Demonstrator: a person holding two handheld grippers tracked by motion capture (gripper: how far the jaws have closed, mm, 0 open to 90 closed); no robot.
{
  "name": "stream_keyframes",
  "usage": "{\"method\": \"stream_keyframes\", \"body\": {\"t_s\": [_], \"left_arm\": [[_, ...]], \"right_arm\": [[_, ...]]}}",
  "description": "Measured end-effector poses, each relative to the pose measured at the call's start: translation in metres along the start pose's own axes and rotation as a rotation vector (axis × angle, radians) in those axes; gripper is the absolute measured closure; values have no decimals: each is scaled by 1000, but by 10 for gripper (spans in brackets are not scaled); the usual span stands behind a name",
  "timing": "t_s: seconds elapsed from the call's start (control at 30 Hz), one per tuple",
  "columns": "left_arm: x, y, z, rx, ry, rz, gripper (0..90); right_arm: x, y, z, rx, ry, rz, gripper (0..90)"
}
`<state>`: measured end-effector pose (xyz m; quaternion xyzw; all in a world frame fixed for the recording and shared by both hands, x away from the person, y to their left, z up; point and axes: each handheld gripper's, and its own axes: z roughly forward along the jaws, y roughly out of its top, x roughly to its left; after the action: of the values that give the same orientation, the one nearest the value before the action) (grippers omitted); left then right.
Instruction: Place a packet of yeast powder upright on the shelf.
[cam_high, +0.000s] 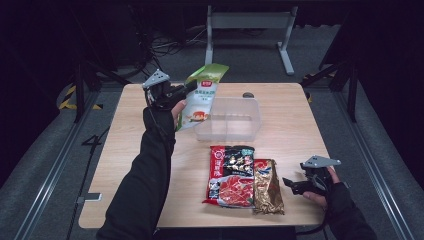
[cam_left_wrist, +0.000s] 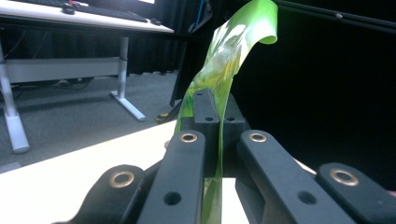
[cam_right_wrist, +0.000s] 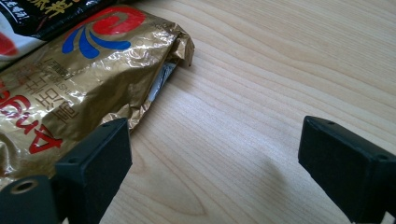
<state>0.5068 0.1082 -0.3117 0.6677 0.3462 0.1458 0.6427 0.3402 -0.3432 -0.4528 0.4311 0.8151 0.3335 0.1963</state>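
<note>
L gripper is up over the far-left part of the wooden table, jaws clamped tight on the green-and-white pouch. Pouch hangs tilted in the air, top edge bent over toward the right, lower end just beside the near-left corner of the clear plastic bin; can't tell if it touches the rim. In the left gripper view the film of the pouch runs up from between the closed jaws and curls at the top.

Mid table, nearer the person: a red-and-black snack pack lies flat, w/ a gold foil pack touching its right side.

R gripper sits low at the near-right edge, jaws wide apart, nothing in them, just beside the gold pack. Right gripper view: gold foil pack by one jaw, bare wood between the two.
</note>
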Motion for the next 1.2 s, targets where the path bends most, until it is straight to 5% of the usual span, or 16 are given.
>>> {"method": "stream_keyframes", "body": {"t_s": [0.23,0.47,0.7,0.97,1.03,1.1,1.2], "left_arm": [[8,-3,27,-15,39,-15,898],[25,-17,41,-100,72,-80,897],[33,-33,45,-132,45,-101,896],[23,-43,54,-21,24,-32,873],[22,-42,55,22,24,-21,813],[24,-41,56,105,34,-27,660],[28,-39,44,140,-9,6,636]], "right_arm": [[1,0,-1,0,1,-5,104],[4,-1,1,13,2,-29,103],[5,-1,1,12,4,-34,103],[7,-1,2,21,2,-46,106],[7,-1,2,23,0,-48,106],[7,-1,2,27,0,-47,107],[7,-1,2,31,-1,-49,107]]}}
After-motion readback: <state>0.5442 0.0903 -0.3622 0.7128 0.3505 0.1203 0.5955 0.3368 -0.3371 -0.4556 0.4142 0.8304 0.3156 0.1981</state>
